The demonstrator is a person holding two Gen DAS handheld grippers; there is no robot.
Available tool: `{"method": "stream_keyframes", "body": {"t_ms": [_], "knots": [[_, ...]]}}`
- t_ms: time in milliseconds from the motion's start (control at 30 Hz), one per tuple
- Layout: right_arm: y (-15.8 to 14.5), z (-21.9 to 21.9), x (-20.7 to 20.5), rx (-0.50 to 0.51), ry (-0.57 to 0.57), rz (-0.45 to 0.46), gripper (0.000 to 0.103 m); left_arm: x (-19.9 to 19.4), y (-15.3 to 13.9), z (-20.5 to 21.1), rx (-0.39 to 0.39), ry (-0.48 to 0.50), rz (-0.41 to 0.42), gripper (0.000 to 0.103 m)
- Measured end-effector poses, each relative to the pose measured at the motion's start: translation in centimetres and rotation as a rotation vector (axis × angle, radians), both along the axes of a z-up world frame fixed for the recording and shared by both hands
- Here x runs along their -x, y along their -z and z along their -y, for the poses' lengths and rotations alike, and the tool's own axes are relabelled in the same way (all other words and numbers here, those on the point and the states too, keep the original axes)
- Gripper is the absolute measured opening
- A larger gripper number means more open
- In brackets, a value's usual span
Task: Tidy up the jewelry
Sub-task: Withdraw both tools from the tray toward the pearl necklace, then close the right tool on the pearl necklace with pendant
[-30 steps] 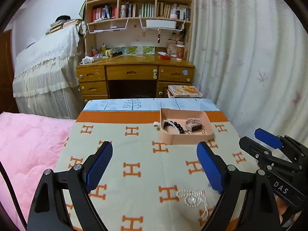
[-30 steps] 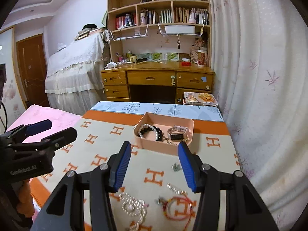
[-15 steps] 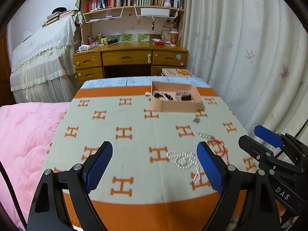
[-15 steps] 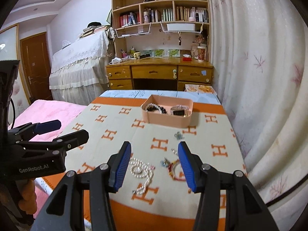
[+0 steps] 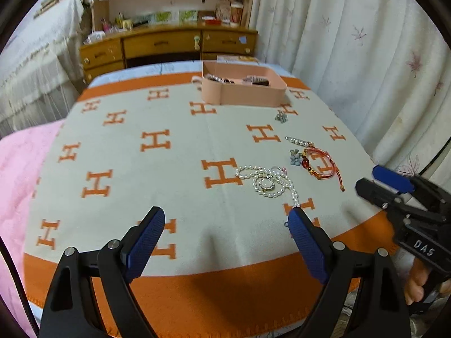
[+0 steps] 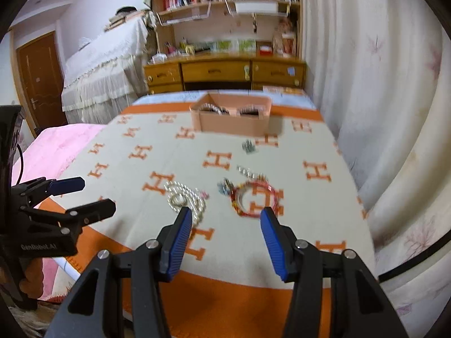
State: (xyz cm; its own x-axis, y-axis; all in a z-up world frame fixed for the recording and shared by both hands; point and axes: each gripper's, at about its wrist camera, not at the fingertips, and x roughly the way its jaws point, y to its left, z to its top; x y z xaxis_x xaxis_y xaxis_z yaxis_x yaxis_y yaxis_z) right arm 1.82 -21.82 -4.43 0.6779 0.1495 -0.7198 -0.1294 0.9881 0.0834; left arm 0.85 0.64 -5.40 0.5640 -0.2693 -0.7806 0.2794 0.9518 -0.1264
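A pink tray [image 5: 243, 94] [image 6: 231, 122] holding a dark bead bracelet and a watch stands at the far side of the H-patterned cloth. Loose on the cloth lie a pearl necklace [image 5: 267, 183] [image 6: 184, 197], a red cord bracelet [image 5: 320, 163] [image 6: 255, 200], a blue flower charm [image 5: 296, 156], a silver bar piece [image 5: 298, 141] and a small grey brooch [image 5: 281, 117] [image 6: 248, 146]. My left gripper [image 5: 225, 222] is open and empty above the near edge, left of the necklace. My right gripper [image 6: 227, 225] is open and empty, just short of the necklace and red bracelet.
The cloth covers a table [image 5: 197, 295] whose orange border marks the near edge. A pink bed [image 5: 17, 169] lies to the left. A curtain [image 5: 366, 56] hangs on the right. A wooden desk [image 5: 169, 45] with bookshelves stands behind.
Both grippers have pulled back toward the near edge and tilted down. The loose jewelry now lies ahead of the fingers, and the tray looks farther away. Both stay open and empty.
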Motion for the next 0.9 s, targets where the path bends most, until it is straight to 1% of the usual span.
{"method": "stream_keyframes", "body": {"t_ms": [100, 300, 400, 467, 567, 667, 767, 800, 833, 867, 900], "knots": [[1.3, 0.4, -0.9, -0.024, -0.014, -0.046, 0.051, -0.9, 0.8, 0.7, 0.001, 0.017, -0.028, 0.088], [3.3, -0.3, -2.1, -0.062, -0.079, -0.118, 0.051, -1.5, 1.7, 2.3, -0.026, 0.06, -0.043, 0.088], [3.9, -1.5, -2.6, -0.047, -0.125, -0.138, 0.048, -1.8, 1.9, 2.6, -0.035, 0.069, -0.042, 0.088], [4.3, -2.1, -3.1, -0.037, -0.15, -0.158, 0.042, -1.9, 1.9, 2.6, -0.043, 0.068, -0.041, 0.088], [4.9, -3.0, -4.1, -0.016, -0.171, -0.19, 0.036, -2.2, 2.0, 2.2, -0.043, 0.055, -0.038, 0.088], [5.5, -3.8, -5.0, 0.014, -0.18, -0.213, 0.034, -2.4, 2.0, 1.6, -0.034, 0.039, -0.037, 0.088], [5.6, -4.7, -5.7, 0.061, -0.189, -0.203, 0.034, -2.6, 2.1, 1.0, -0.022, 0.026, -0.039, 0.088], [5.7, -5.2, -5.8, 0.09, -0.193, -0.195, 0.034, -2.7, 2.1, 0.9, -0.019, 0.023, -0.04, 0.088], [5.8, -5.5, -5.9, 0.123, -0.197, -0.185, 0.032, -2.7, 2.1, 0.7, -0.015, 0.021, -0.041, 0.088], [5.8, -5.8, -5.9, 0.152, -0.204, -0.173, 0.028, -2.7, 2.1, 0.7, -0.013, 0.021, -0.042, 0.088], [5.7, -5.9, -5.9, 0.157, -0.216, -0.169, 0.025, -2.8, 2.2, 0.6, -0.01, 0.02, -0.042, 0.088]]}}
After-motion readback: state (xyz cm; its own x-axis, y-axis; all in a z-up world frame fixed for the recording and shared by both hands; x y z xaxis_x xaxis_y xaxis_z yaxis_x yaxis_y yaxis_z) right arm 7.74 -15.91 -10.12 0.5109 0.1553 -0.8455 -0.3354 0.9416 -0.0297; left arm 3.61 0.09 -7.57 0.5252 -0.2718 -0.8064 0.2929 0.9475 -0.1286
